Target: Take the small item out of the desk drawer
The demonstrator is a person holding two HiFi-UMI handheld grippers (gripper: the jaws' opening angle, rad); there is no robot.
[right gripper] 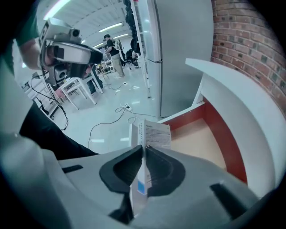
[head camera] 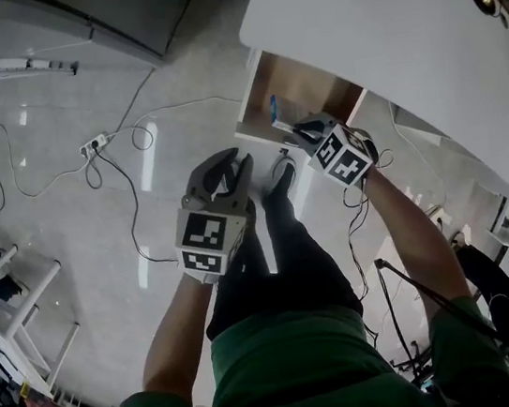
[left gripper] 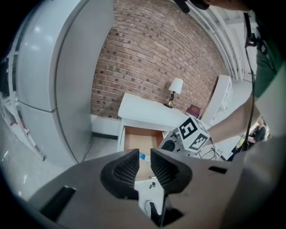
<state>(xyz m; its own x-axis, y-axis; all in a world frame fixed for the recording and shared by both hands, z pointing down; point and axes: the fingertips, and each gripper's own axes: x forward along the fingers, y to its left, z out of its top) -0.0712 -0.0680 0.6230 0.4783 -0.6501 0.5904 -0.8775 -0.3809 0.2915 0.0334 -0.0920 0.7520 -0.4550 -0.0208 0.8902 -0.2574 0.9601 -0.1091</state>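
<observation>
The white desk point(head camera: 380, 27) has its wooden drawer point(head camera: 299, 91) pulled open. My right gripper point(head camera: 298, 130) hangs over the drawer's front edge, shut on a small white box with blue print point(head camera: 275, 114). In the right gripper view that small box point(right gripper: 152, 136) stands pinched between the jaws, above the drawer's bare wooden floor point(right gripper: 199, 141). My left gripper point(head camera: 231, 171) hovers over the floor to the left of the drawer, open with nothing between its fingers. The left gripper view has the open drawer point(left gripper: 140, 139) and the right gripper's marker cube point(left gripper: 193, 133) ahead of the left gripper point(left gripper: 144, 167).
A brass lamp point(left gripper: 174, 91) and a dark red book point(left gripper: 194, 110) sit on the desk against a brick wall. A tall grey cabinet point(left gripper: 58, 89) stands to the left. Cables and a power strip point(head camera: 94, 144) lie on the floor. White stools point(head camera: 8, 301) stand at left.
</observation>
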